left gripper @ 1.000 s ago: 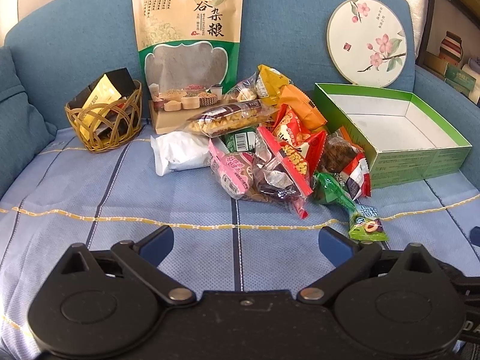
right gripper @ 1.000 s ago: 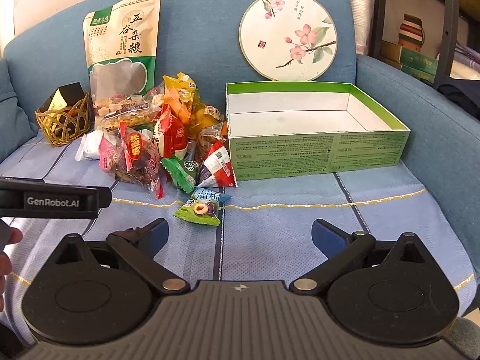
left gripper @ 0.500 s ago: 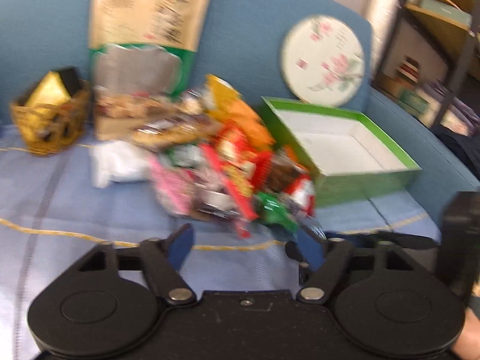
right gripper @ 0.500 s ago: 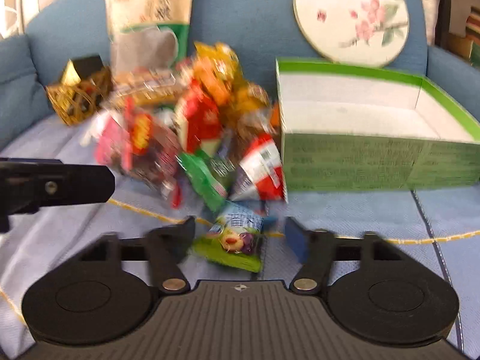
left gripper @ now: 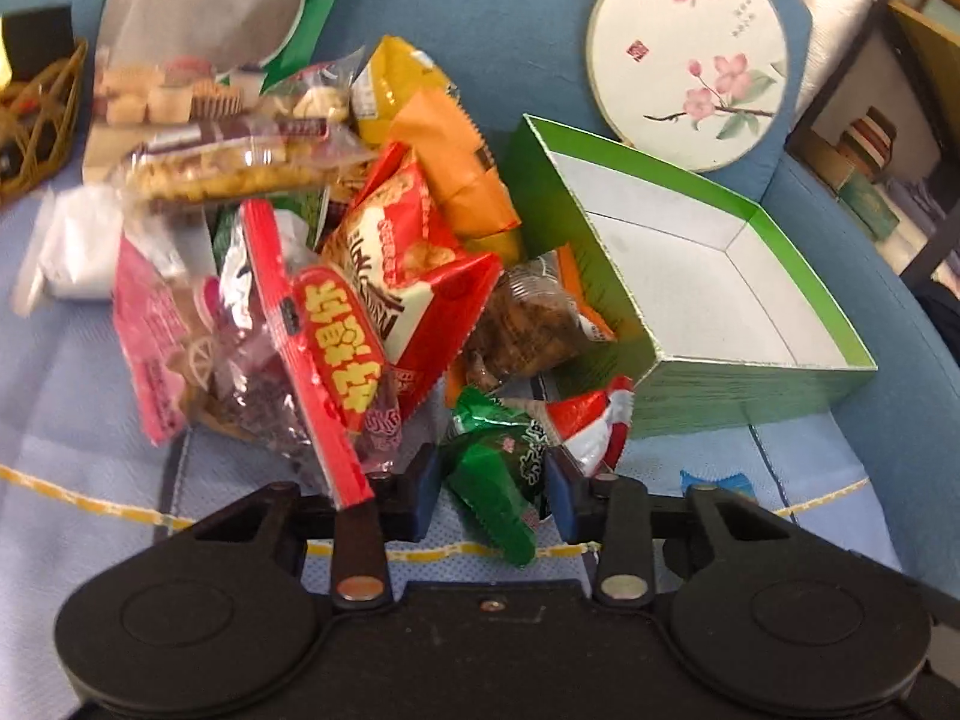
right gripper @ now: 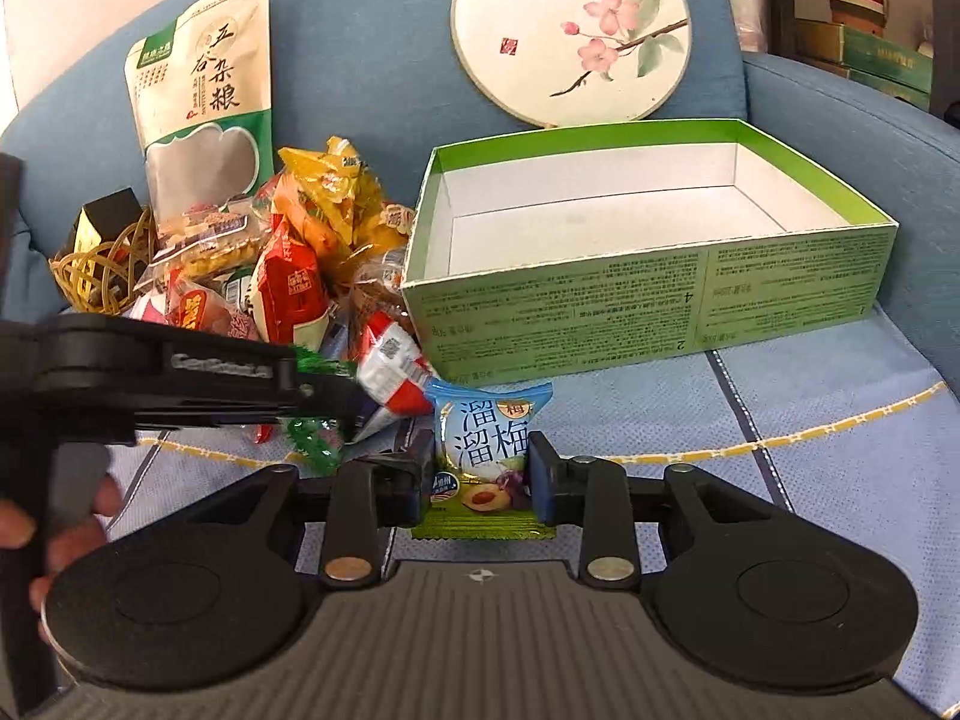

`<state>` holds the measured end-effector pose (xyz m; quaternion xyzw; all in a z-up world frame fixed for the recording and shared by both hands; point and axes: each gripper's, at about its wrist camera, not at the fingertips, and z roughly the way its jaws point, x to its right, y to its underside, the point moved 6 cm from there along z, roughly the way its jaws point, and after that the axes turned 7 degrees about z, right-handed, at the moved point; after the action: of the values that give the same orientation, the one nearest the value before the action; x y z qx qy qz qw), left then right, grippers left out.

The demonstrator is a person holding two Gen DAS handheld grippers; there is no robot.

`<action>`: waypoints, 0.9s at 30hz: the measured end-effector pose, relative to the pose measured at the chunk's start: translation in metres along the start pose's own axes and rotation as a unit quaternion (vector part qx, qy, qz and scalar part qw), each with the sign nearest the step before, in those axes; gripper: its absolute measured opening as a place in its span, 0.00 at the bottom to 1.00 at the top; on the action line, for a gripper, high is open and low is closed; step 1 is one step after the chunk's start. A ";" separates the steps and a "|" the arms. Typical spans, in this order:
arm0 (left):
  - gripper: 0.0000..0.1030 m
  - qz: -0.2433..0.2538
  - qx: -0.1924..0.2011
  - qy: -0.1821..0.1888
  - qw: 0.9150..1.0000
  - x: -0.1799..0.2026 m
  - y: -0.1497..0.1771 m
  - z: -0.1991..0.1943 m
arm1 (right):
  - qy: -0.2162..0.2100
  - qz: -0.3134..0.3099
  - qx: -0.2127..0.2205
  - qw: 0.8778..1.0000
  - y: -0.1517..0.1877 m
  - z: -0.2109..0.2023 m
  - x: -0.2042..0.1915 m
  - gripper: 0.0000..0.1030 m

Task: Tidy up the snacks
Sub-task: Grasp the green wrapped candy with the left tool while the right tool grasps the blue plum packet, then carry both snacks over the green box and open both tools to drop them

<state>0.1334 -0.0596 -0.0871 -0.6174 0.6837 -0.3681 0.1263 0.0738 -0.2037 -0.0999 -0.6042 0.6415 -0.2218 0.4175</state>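
Left gripper (left gripper: 492, 489): your jaws have just been closing and now bracket the green packet (left gripper: 498, 486). The blue pads sit at its two sides, at 9 and 3 o'clock of it, but whether they press it you cannot tell from this view.
Right gripper (right gripper: 480, 477): your jaws have just been closing and now pinch the plum candy packet (right gripper: 483, 456). Both blue pads lie flat against its edges.
Plum candy packet: blue above, green below, printed with a halved plum. It stands upright between your right pads, on the blue cloth (right gripper: 810, 480) at 6 o'clock of the green box's front left corner.
Green packet: crinkled foil with a serrated end toward the camera, at the near edge of the snack pile (left gripper: 360, 240), touching a red-and-white packet (left gripper: 591, 426) at its 2 o'clock.
Snack pile: red, orange, yellow, pink and clear wrappers heaped together (overlapping too much to count), at 9 o'clock of the green box.
Green box (right gripper: 648, 294): open, white inside, nothing in it, printed text on the front wall. It rests on the cloth against the sofa back.
Round fan (right gripper: 570, 30): pale disc with pink blossoms, leaning on the sofa back at 12 o'clock of the box.
Grain pouch (right gripper: 201, 102): tall green-and-cream bag, upright at 12 o'clock of the pile.
Wicker basket (right gripper: 99, 270): at 9 o'clock of the pile, holding a black-and-yellow carton.
Your hand (right gripper: 54, 522): fingers wrapped on the left gripper's handle, at the right wrist view's left edge.
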 end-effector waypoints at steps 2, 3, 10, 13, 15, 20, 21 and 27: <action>0.53 0.005 0.002 0.001 1.000 0.000 0.002 -0.002 | -0.005 -0.004 0.000 1.000 -0.001 0.000 -0.003 0.53; 0.53 0.008 0.001 0.001 1.000 0.000 0.002 -0.003 | -0.007 -0.007 0.001 1.000 -0.001 0.000 -0.004 0.53; 0.51 0.023 0.030 0.039 0.999 0.013 -0.002 -0.051 | -0.019 -0.007 0.047 0.999 -0.013 -0.018 -0.004 0.50; 0.51 0.058 0.067 0.055 0.995 0.034 -0.021 -0.082 | -0.021 0.003 0.090 0.996 -0.031 -0.033 0.000 0.50; 0.52 0.077 0.088 0.065 0.991 0.048 -0.040 -0.093 | -0.022 0.005 0.111 0.994 -0.048 -0.037 0.003 0.50; 0.52 0.095 0.110 0.068 0.987 0.077 -0.080 -0.070 | -0.020 -0.023 0.148 0.989 -0.086 -0.016 0.013 0.50; 0.53 0.097 0.109 0.067 0.987 0.081 -0.085 -0.060 | -0.014 -0.029 0.149 0.988 -0.090 -0.006 0.018 0.50; 0.53 0.095 0.079 0.055 0.991 0.086 -0.090 -0.002 | 0.012 -0.017 0.122 0.992 -0.081 0.026 0.043 0.50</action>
<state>0.1824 -0.1361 -0.0025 -0.5165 0.7142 -0.4405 0.1709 0.1463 -0.2533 -0.0618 -0.5570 0.6042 -0.3131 0.4762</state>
